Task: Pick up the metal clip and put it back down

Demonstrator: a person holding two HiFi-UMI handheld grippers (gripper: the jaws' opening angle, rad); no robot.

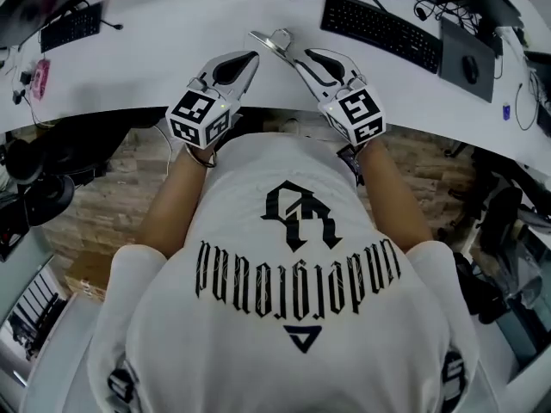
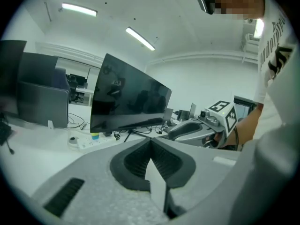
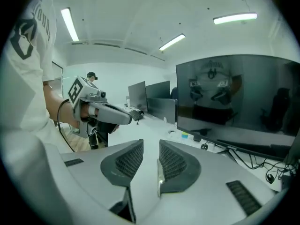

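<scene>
Metal clip [image 1: 272, 43] at parted jaws of inward-angled right gripper [image 1: 300, 58].

Silver metal clip [image 1: 274, 41], white desk [image 1: 155, 50], black keyboard [image 1: 383, 28], white shirt [image 1: 215, 231] with black print

I work in an office: a long white table [image 1: 155, 58] carries keyboards [image 1: 379, 28], a mouse [image 1: 470, 69] and a power strip [image 2: 86, 144]; large dark monitors [image 2: 129, 97] stand along it, with further screens in rows behind; cables [image 2: 77, 121] trail across the table; strip lights [image 2: 139, 38] run along the white ceiling; the floor [image 1: 120, 196] is wood-patterned.
</scene>
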